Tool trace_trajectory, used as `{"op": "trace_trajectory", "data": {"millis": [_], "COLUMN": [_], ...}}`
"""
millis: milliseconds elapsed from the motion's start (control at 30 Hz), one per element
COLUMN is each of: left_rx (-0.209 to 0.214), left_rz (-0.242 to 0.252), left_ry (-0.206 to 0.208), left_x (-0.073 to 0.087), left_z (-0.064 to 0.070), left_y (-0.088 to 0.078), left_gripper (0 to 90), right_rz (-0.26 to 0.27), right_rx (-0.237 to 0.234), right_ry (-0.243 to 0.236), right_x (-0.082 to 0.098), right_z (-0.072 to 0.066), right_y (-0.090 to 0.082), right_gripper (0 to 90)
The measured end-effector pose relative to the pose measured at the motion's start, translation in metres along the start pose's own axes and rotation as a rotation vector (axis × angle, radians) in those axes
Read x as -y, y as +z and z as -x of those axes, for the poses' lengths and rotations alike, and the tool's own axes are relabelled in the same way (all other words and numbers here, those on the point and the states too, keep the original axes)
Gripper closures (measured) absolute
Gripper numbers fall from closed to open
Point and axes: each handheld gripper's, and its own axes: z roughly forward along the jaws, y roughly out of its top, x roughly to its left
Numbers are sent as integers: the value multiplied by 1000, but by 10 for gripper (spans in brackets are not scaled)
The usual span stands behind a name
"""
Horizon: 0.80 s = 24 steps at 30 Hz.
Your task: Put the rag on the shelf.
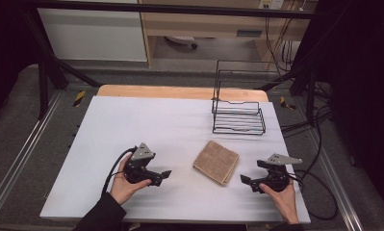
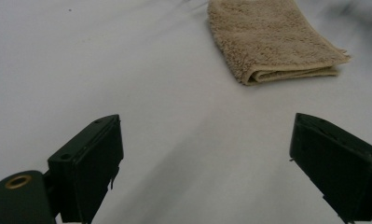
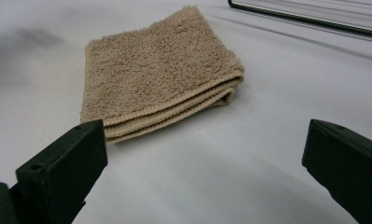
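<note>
Resting low on the white table covering (image 1: 132,125), both handheld grippers flank a folded beige terry-cloth towel (image 1: 216,162) that lies flat between them, slightly nearer the right one.

Left gripper (image 1: 161,175): held in the person's left hand (image 1: 124,185), jaws pointing toward the towel. In the left gripper view the two black jaws stand spread wide with bare table between them; the towel (image 2: 272,39) lies ahead and to the right, well apart from the jaws.

Right gripper (image 1: 248,182): held in the person's right hand (image 1: 281,195), jaws likewise aimed at the towel. In the right gripper view the jaws are spread wide and hold nothing; the towel (image 3: 158,70) sits just ahead, its stacked folded edges facing the camera, near the left jaw but not touching it.

Black wire rack (image 1: 237,115): stands at the far right of the table, behind the towel and apart from it. Its lower tray looks bare.

Progress, as judged: the towel is neatly folded in layers and untouched by either gripper. No grasp has begun. If the work is to lift or move the towel, perhaps to the rack, then approach, closing on the cloth, lift and placement all remain.
</note>
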Motion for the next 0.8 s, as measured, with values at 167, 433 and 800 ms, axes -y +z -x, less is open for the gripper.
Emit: {"op": "trace_trajectory", "data": {"millis": [167,433,800], "left_rx": [12,34,24], "left_rz": [-22,-56,-74], "left_ry": [15,38,-1], "left_x": [-10,-24,-39], "left_z": [9,23,28], "left_y": [15,39,66], "left_gripper": [123,199,341], "right_rz": [-3,1,-2], "right_rx": [3,4,3], "right_ry": [-4,-3,-8], "right_x": [0,0,0], "right_z": [0,0,0], "right_y": [0,0,0], "right_gripper": [7,6,7]}}
